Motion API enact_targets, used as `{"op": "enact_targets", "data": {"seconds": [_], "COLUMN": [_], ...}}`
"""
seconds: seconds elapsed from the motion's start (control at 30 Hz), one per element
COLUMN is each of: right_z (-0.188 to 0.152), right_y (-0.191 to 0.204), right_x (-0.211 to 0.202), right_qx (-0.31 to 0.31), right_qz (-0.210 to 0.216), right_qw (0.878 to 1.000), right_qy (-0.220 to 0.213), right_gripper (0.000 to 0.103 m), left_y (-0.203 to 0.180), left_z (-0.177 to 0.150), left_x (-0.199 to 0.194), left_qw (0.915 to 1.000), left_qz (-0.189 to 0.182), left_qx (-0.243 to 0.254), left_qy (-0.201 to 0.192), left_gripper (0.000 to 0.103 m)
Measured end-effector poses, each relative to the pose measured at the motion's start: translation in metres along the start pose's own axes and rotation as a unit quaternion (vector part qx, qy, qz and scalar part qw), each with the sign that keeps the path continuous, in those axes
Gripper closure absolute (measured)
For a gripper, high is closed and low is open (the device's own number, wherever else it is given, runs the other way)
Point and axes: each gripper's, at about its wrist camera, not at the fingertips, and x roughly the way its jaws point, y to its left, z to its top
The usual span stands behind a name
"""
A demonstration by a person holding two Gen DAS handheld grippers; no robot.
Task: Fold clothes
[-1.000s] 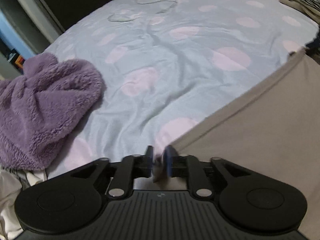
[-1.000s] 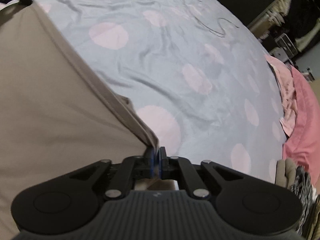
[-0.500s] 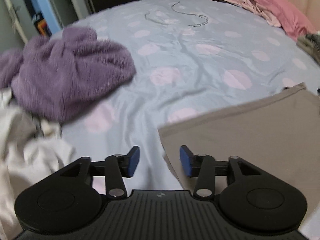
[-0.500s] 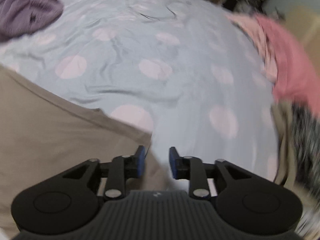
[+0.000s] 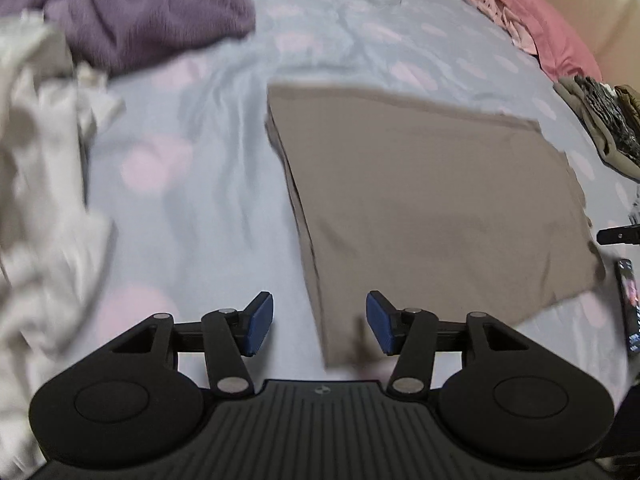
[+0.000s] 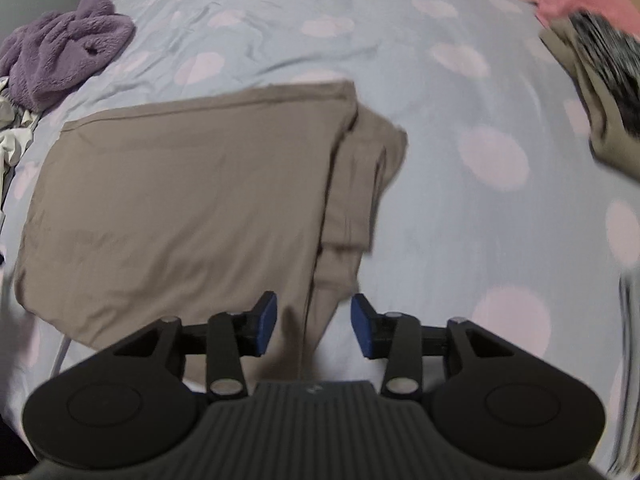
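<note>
Taupe garment (image 5: 432,200): folded once, flat on spotted bed sheet (image 5: 208,208); sleeve protrudes, further folds pending. Left gripper (image 5: 320,326), right gripper (image 6: 314,330): jaws just opened, released, fabric edge lying loose between. Purple fleece (image 5: 148,12), white clothes (image 5: 36,184): unfolded.

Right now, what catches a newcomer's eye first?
The folded taupe garment lying flat mid-bed on the blue dotted sheet. Both grippers, left and right, hover open at its near corners. A fluffy purple garment is heaped at far left.
</note>
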Motion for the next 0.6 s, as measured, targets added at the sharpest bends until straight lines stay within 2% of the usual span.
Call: {"op": "enact_targets", "data": {"seconds": [0.1,0.3,0.33,0.37,0.43,0.47,0.5,0.6], "right_z": [-0.017,-0.037,-0.039,-0.04,-0.042,-0.043,-0.044,-0.044], "right_y": [-0.009,-0.017,-0.015,-0.011,-0.002,0.002,0.003,0.004], "right_x": [0.003,0.021,0.022,0.022,0.022,0.021,0.02,0.013], "right_qx": [0.037,0.088,0.083,0.075,0.055,0.05,0.05,0.054], "right_qz": [0.009,0.041,0.039,0.037,0.033,0.032,0.034,0.034], "right_qw": [0.999,0.995,0.995,0.996,0.997,0.998,0.998,0.997], "right_qy": [0.008,0.039,0.037,0.038,0.039,0.037,0.036,0.032], "right_gripper": [0.057,0.057,0.056,0.056,0.075,0.081,0.094,0.097], "left_y": [-0.001,-0.009,-0.01,-0.012,-0.017,-0.02,-0.024,-0.021], "left_z": [-0.017,-0.028,-0.028,-0.028,-0.028,-0.029,-0.029,-0.027], "left_x": [0.011,0.023,0.023,0.023,0.024,0.025,0.024,0.012], "left_qw": [0.9998,0.9996,0.9996,0.9997,0.9997,0.9997,0.9998,0.9997], "left_qz": [-0.001,0.006,0.005,0.003,-0.007,-0.009,-0.001,0.0], "left_qx": [-0.017,-0.029,-0.027,-0.025,-0.024,-0.023,-0.017,-0.02], "left_qy": [0.012,0.003,0.0,-0.002,-0.005,-0.007,-0.01,-0.016], "left_gripper": [0.054,0.057,0.065,0.077,0.093,0.095,0.096,0.098]}}
